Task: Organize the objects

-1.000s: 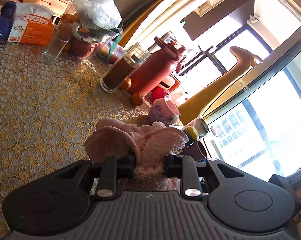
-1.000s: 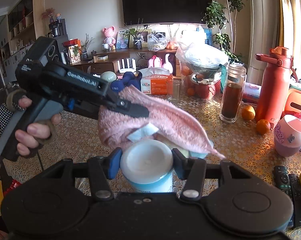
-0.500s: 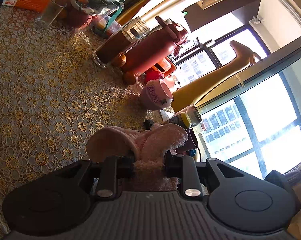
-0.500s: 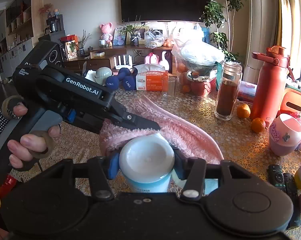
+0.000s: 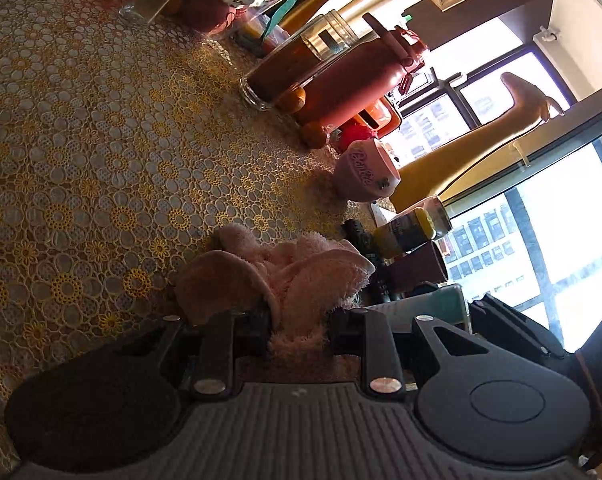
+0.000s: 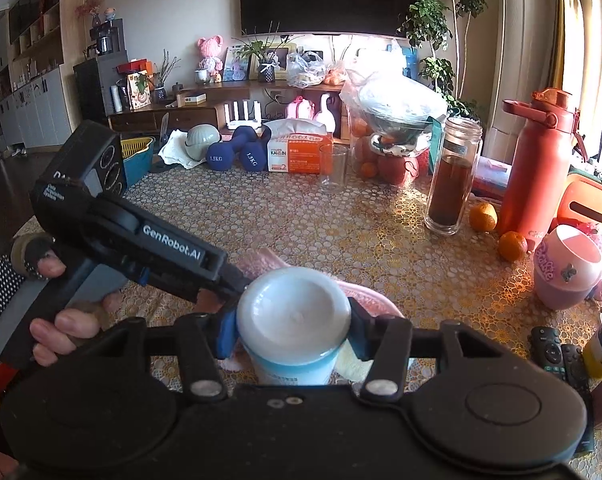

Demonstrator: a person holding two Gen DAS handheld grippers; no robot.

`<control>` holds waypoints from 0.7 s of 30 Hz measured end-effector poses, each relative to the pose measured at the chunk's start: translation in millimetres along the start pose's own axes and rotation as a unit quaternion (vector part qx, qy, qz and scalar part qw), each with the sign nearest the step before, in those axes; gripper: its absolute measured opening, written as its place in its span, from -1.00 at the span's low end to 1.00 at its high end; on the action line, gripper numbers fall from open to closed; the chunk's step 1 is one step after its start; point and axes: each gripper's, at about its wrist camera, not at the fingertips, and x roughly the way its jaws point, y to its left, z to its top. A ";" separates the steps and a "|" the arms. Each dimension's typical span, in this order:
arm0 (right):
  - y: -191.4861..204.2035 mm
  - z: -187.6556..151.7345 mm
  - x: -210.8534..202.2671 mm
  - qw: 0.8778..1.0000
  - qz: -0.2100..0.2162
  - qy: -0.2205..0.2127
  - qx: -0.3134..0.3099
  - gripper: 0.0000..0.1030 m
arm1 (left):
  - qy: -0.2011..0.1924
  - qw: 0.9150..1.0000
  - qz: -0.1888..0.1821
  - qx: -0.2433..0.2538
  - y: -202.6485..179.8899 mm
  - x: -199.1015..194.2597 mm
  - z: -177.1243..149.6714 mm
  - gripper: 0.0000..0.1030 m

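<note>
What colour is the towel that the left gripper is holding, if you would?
Pink; the towel shows best in the left wrist view.

A: Where is there open room on the desk (image 6: 285, 220)?

B: The lace-covered middle is bare, from the clear glass (image 6: 333, 168) at the back down toward the pink towel (image 5: 297, 272).

A: And the window side?

B: Crowded. The jar of dark liquid (image 6: 453, 176) stands just beside the red flask (image 6: 537, 168), with two oranges (image 6: 483, 217) at their feet. Nearer, the pink cup (image 6: 567, 268) blocks that edge, and two remotes (image 6: 557, 354) lie beside a yellow-capped bottle (image 5: 409, 228).

A: The back?

B: The orange box (image 6: 301, 156), blue dumbbells (image 6: 237, 152) and a bagged bowl over fruit (image 6: 397, 120) form a row there.

A: Close in?

B: The left gripper's body (image 6: 113, 220) slants across the left approach.
</note>
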 end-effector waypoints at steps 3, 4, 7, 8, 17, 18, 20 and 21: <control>0.1 -0.1 0.0 1.000 0.000 0.000 0.000 0.00 | 0.007 0.998 0.051 0.044 -1.1 4.7 -4.8 -0.52; 0.3 -0.3 -0.3 1.000 0.000 -0.001 -0.001 0.00 | 0.006 0.995 0.070 0.065 -2.9 4.8 -6.7 -0.52; 0.2 0.0 0.0 1.000 -0.001 -0.001 0.000 0.00 | -0.006 0.986 0.115 0.124 -12.2 1.4 -10.1 -0.52; 0.1 0.3 0.4 1.000 -0.001 0.000 0.001 0.00 | -0.013 0.980 0.133 0.145 -16.5 -1.2 -10.5 -0.52; 0.4 2.7 3.0 1.000 -0.003 0.001 0.002 0.00 | -0.069 0.946 0.229 0.221 -23.4 -33.2 6.5 -0.52; 0.6 3.0 3.3 1.000 -0.003 0.001 0.003 0.01 | -0.072 0.944 0.237 0.217 -20.3 -33.9 8.2 -0.52; 0.8 4.3 5.4 1.000 -0.004 0.002 0.003 0.01 | -0.070 0.939 0.253 0.221 -12.5 -31.7 8.7 -0.52; 1.2 5.5 6.8 1.000 -0.004 0.002 0.002 0.01 | -0.065 0.938 0.258 0.221 -8.3 -29.5 8.1 -0.52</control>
